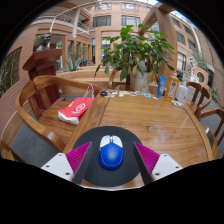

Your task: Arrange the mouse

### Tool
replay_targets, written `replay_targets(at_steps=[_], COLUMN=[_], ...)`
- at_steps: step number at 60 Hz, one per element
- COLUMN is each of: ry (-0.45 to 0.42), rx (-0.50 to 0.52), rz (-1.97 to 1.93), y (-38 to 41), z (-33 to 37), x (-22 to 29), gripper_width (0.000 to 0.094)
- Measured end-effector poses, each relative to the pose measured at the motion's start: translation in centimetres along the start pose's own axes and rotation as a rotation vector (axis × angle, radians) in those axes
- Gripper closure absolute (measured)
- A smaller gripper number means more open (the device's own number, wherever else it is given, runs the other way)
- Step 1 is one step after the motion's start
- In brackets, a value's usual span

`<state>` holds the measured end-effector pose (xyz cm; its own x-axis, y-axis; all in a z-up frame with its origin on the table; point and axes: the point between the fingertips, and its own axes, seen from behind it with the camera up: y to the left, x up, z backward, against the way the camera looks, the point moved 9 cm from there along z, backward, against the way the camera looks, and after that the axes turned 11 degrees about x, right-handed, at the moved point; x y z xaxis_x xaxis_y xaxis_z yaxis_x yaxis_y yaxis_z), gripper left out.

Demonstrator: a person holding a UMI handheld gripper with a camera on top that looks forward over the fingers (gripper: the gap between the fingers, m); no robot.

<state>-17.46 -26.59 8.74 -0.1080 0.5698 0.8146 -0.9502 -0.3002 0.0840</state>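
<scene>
1. The jaws stood wide open and held nothing; the two pink pads flanked the mouse with a clear gap on each side.
2. The mouse, blue with white buttons, lay on a round dark mouse pad at the near edge of the wooden table, squarely between the fingers.
3. The step in hand looked like the approach to a grasp. To do it well, the jaws would need to stay centred on the mouse's waist and close evenly, so neither pad nudged it sideways first.
4. A low, level grip seemed wise, since the mouse's rounded shell could slip upward out of a high pinch.
5. The table was oval, its planks warm brown, and a red pouch lay toward its left edge.
6. A large leafy plant stood at the far edge, with small items beside it too small to name.
7. Wooden chairs ringed the table, and buildings showed beyond.
</scene>
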Motion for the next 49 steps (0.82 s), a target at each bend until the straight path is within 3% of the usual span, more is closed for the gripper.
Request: replay_targets(at_steps=[25,49], ry=[-0.067,-0.088], rx=[-0.037,-0.045], rz=[0.008,0.022], y=[3.9,5.9], z=[11.6,15.7], x=[-0.1,-1.3], gripper_width=[0.0082,0.008])
